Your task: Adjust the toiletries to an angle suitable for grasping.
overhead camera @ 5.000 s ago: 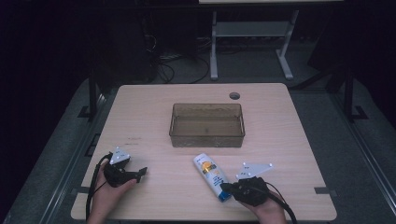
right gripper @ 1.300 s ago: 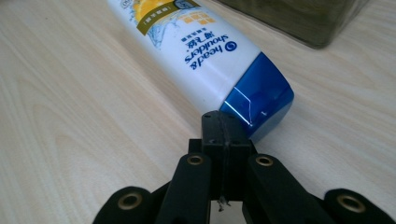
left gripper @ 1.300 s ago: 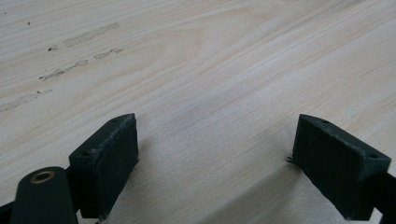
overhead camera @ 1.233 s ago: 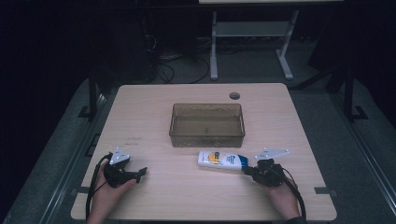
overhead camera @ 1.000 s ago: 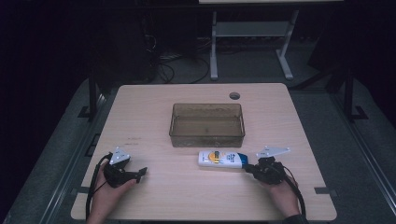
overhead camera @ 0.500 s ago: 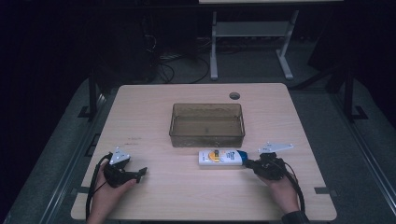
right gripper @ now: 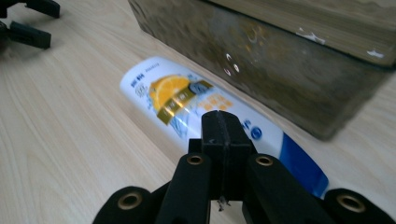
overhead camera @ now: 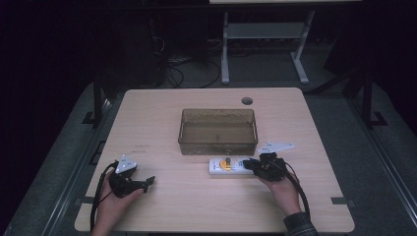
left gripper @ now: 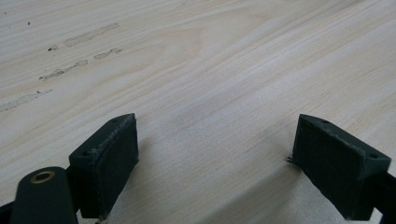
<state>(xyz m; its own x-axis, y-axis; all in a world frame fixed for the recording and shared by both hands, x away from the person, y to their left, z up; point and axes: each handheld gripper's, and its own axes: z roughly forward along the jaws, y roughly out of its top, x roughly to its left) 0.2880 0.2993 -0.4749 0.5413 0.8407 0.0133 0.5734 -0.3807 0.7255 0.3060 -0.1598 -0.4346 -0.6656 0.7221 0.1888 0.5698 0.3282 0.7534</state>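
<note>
1. Bottle [overhead camera: 229, 165]: white with blue cap end and orange-fruit label, lying flat on worktop [overhead camera: 162, 118], long axis parallel to near wall of brown translucent bin [overhead camera: 218, 132]. Sits just beside that wall, outside the bin; contact with wall not resolvable.
2. Same bottle in right gripper view [right gripper: 187, 109]: label face up, blue cap end nearest the camera, bin wall [right gripper: 280, 65] running alongside.
3. Right gripper [overhead camera: 252, 164]: jaws pressed together, pads meeting face to face, nothing clamped between them. Tips at the blue cap end of the bottle; touching or just short, not resolvable. Hand behind it, forearm entering from bottom edge.
4. Left gripper [overhead camera: 147, 181]: resting low at near-left area of worktop, well apart from bottle and bin. Jaws wide apart in left gripper view [left gripper: 212, 163], bare wood grain between them, nothing held.
5. Bin: near centre of worktop, upright, open top, a few droplets or marks on its wall.
6. Round cable hole [overhead camera: 247, 101]: far side of worktop, behind bin.
</note>
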